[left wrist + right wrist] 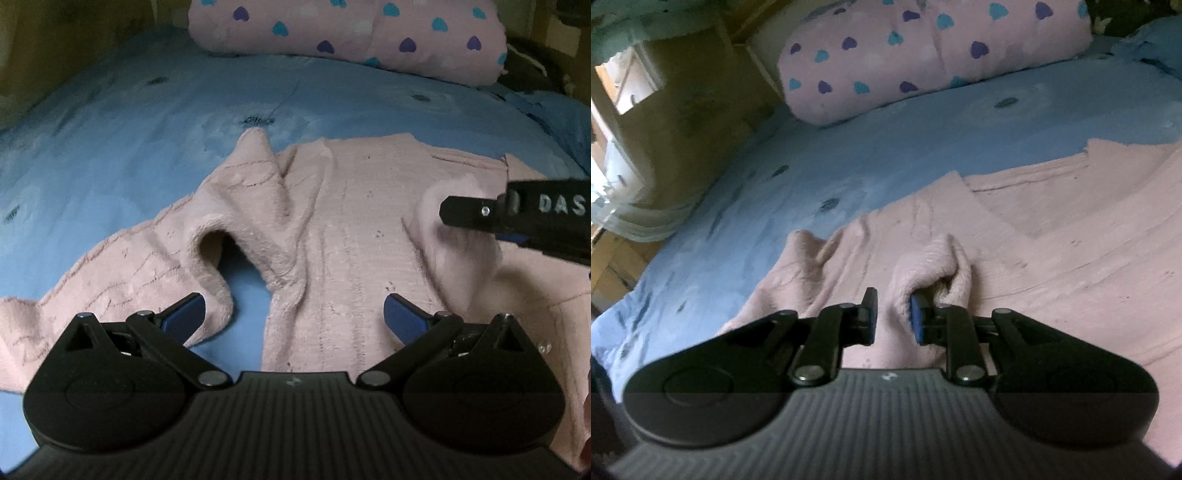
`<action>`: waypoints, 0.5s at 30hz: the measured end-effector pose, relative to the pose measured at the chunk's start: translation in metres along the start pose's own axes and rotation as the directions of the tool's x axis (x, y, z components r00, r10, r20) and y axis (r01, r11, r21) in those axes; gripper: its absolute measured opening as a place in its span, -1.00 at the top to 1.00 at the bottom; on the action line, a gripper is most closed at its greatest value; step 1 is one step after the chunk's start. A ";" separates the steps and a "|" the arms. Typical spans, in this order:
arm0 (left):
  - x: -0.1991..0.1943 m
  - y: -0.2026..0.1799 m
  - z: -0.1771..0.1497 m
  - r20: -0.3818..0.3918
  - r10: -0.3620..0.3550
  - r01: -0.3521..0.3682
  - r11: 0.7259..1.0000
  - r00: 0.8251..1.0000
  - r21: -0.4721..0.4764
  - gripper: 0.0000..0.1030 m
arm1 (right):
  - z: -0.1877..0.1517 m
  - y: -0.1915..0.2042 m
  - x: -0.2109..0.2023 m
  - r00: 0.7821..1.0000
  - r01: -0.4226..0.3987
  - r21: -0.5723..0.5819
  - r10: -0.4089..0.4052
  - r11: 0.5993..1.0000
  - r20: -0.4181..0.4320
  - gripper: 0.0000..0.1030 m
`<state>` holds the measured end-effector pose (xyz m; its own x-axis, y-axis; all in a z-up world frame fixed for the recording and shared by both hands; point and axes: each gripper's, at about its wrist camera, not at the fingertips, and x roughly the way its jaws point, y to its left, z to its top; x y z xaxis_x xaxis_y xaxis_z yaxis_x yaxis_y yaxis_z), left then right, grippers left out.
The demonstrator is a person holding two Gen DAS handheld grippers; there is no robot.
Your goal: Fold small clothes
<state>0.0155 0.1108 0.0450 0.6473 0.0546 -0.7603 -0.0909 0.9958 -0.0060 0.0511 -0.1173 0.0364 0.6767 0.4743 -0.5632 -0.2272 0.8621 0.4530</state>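
A fuzzy pale pink garment [343, 221] lies crumpled on the blue bed cover, with a sleeve opening [216, 247] gaping at the left. My left gripper [293, 314] is open and empty, hovering just above the garment's near edge. My right gripper [893, 317] has its jaws narrowed on a raised fold of the pink garment [934, 258], with cloth between the blue pads [916, 319]. In the left wrist view the right gripper [517, 218] comes in from the right over the garment.
The blue bed cover [129, 147] spreads all around the garment. A rolled pink blanket with heart prints [351, 33] lies at the back; it also shows in the right wrist view [923, 55]. A wooden wall [683, 122] stands left of the bed.
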 end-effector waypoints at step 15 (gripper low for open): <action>-0.031 -0.018 0.001 0.089 -0.120 0.116 0.992 0.989 0.049 -1.00 | 0.012 -0.059 -0.067 0.985 0.139 -0.070 -0.131 0.988 0.110 -0.05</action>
<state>-0.0023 0.0910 0.0696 0.7183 -0.0590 -0.6932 0.0216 0.9978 -0.0625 0.0276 -0.2017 0.0554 0.7738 0.3344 -0.5381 -0.1792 0.9302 0.3203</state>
